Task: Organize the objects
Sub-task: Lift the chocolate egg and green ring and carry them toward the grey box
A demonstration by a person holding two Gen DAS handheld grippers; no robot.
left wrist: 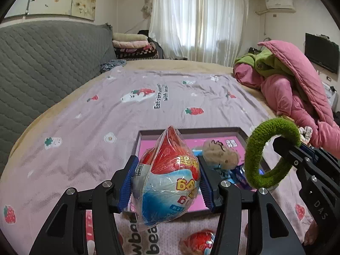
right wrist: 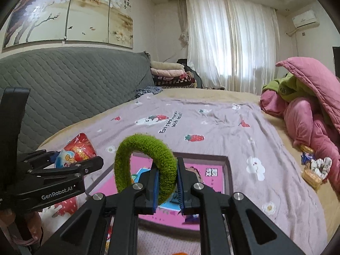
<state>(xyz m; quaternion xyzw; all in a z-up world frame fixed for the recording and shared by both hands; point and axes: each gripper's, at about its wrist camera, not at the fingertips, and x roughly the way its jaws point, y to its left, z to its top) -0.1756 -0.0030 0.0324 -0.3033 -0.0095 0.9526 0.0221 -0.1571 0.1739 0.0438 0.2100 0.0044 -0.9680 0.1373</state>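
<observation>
Clamping a red, white and blue plastic-wrapped snack bag [left wrist: 170, 178] above the pink-lined shallow box [left wrist: 191, 135] on the bed, the left hand-held gripper [left wrist: 167, 182] fills 1 view, while the right hand-held gripper [right wrist: 167, 188] pinches a fuzzy green ring [right wrist: 146, 163] over that box.

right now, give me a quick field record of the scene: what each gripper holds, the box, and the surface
left gripper: shut on egg-shaped snack pack, red and blue, in clear wrap
right gripper: shut on green fuzzy ring, pinched at its lower right side
box: shallow, open, pink inside, lying under both grippers
in box: beige plush toy, some small packets
surface: lilac strawberry-print blanket on a bed
right side: pink quilt pile, snacks beside it
</observation>
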